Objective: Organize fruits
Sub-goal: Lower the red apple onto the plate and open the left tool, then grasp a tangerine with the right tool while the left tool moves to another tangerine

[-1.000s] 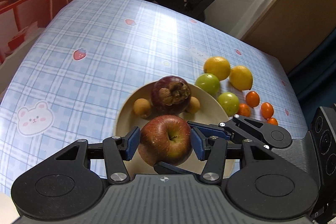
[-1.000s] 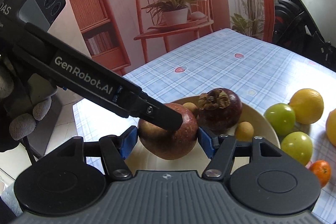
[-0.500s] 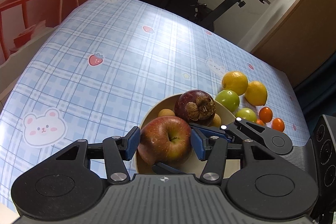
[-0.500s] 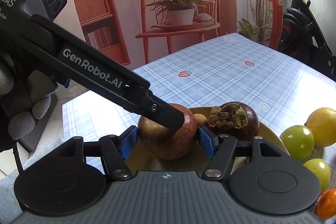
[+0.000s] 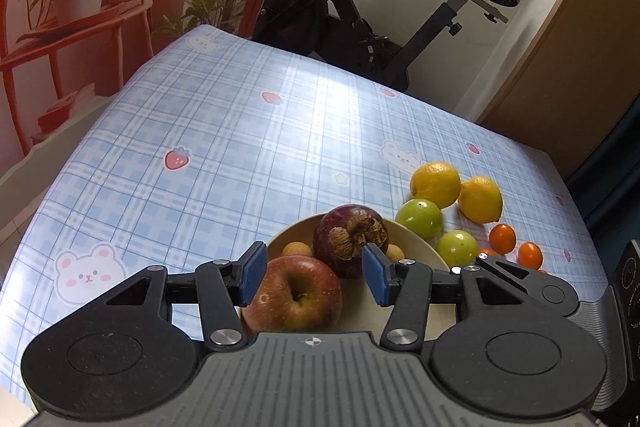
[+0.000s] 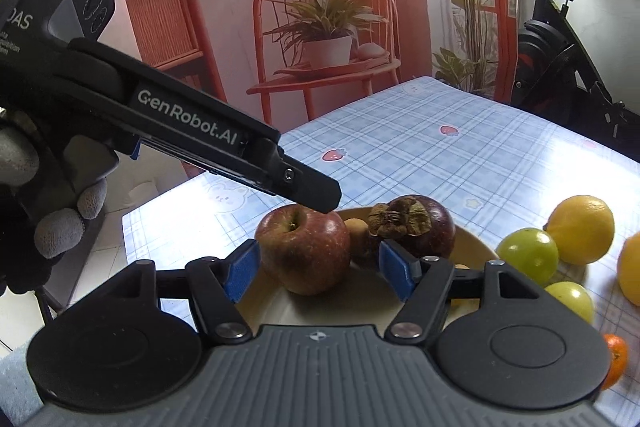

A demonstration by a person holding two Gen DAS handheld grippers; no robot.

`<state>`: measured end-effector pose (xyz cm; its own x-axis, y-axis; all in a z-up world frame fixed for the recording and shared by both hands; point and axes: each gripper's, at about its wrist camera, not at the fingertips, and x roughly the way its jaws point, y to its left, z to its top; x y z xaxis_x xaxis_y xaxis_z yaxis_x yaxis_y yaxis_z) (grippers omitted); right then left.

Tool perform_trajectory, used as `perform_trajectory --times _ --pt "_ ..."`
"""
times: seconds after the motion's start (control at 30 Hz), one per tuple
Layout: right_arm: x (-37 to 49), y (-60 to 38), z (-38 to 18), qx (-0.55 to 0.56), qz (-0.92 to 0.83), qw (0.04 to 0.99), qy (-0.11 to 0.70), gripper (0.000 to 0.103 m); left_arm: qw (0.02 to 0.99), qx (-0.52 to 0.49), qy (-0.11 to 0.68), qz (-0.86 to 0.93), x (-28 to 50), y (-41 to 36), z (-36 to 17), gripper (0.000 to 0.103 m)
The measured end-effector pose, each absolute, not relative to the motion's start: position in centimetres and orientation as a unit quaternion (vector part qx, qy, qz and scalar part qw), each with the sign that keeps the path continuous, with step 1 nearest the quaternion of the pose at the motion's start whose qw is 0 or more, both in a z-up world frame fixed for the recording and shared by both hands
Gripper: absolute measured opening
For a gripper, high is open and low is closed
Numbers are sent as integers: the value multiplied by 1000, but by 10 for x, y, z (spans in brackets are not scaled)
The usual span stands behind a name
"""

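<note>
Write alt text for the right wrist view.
The right gripper, jaws opening, frames a red apple resting in a beige bowl beside a mangosteen; the left gripper hovers over the apple.

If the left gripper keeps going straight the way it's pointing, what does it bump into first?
Probably the red apple in the bowl. It sits just ahead of the left gripper, whose jaws are closing, with the mangosteen behind it. Depth is hard to judge.

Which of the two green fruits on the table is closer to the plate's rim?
The nearer green fruit, which sits against the plate; the other green fruit lies beside the yellow citrus.
</note>
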<state>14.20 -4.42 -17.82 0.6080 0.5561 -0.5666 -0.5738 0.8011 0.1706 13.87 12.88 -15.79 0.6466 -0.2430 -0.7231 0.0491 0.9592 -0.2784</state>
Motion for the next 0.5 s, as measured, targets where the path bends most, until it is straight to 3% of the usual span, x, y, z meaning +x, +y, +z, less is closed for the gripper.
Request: perform_trajectory --times 0.43,0.5 --pt "116 -162 -172 15 199 938 284 68 903 -75 403 -130 160 40 -144 54" --pt "114 -178 -179 19 181 940 289 62 901 -67 405 -138 164 26 -147 54"
